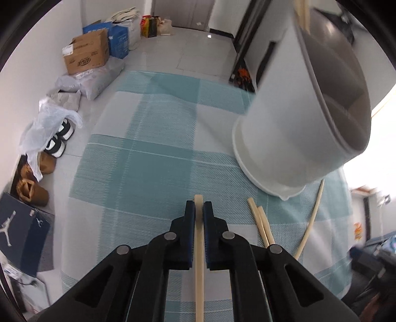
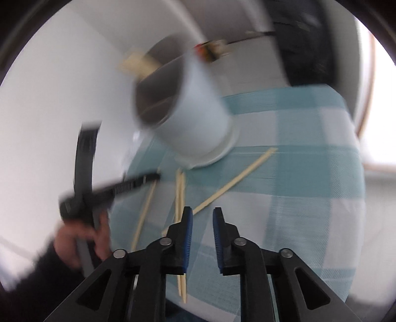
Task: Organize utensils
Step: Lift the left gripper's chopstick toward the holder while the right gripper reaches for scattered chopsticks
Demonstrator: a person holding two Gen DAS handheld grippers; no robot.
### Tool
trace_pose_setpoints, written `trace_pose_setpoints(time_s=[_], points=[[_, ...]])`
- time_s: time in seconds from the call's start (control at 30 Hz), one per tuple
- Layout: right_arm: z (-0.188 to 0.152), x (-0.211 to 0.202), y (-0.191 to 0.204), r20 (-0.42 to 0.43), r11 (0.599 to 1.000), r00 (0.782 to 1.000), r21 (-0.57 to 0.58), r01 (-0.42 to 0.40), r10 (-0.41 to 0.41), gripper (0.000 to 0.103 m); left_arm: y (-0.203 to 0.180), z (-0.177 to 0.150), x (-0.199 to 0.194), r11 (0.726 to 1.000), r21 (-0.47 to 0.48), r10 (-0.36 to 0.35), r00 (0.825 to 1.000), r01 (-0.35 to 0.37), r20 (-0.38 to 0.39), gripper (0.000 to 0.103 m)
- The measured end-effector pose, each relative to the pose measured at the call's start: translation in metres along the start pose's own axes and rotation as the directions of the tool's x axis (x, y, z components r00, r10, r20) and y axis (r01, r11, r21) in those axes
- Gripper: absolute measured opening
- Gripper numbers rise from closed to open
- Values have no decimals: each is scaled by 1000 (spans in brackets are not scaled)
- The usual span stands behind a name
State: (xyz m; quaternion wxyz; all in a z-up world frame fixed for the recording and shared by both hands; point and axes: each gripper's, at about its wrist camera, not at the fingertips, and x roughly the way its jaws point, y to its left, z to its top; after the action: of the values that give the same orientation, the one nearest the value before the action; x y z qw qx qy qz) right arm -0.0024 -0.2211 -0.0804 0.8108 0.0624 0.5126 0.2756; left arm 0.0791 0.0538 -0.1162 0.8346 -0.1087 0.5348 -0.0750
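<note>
My left gripper [image 1: 199, 206] is shut on a pale wooden chopstick [image 1: 199, 260] that runs back between its fingers, low over the checked cloth. A white utensil holder [image 1: 294, 128] with a grey divided inside stands to its right, with chopsticks [image 1: 302, 12] sticking out of its top. A pair of chopsticks [image 1: 261, 225] and a single one [image 1: 311, 218] lie on the cloth by its base. My right gripper [image 2: 201, 214] is open and empty above loose chopsticks [image 2: 180, 198]; this view is blurred. The holder [image 2: 195, 119] and the left gripper [image 2: 118, 188] show there too.
A blue and white checked cloth [image 1: 148, 148] covers the table. Left of the table, on the floor, are cardboard boxes [image 1: 86, 53], bags [image 1: 47, 123], shoes [image 1: 59, 141] and a dark shoe box [image 1: 19, 232]. A window [image 2: 378, 119] is at the right.
</note>
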Motion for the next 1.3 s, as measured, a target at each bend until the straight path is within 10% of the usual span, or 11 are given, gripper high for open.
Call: trace_pose_setpoints(time_s=[0.13,0.3,0.57,0.93,1.3], points=[[0,18,42,-76,963,996,-268,28,-50,22,11,5,-18,994,-74,-71,996,75,58,3],[-5,42,83,-131,802,981,-596,38,-144,21,17,9,-38,983,-109,-131,981,147,143,3],[-6,80,110,-237,573,933,-819,-42,-271,20,34,11,-53,970,-130,-178,962,208,208,2],[-15,105,118,-353,420,860,-888,-184,-368,20,46,15,-66,960,-133,-212,949,247,235,2],[-18,123,123,-319,271,853,-937,-219,-414,16,43,14,-70,963,-120,-210,949,243,236,2]])
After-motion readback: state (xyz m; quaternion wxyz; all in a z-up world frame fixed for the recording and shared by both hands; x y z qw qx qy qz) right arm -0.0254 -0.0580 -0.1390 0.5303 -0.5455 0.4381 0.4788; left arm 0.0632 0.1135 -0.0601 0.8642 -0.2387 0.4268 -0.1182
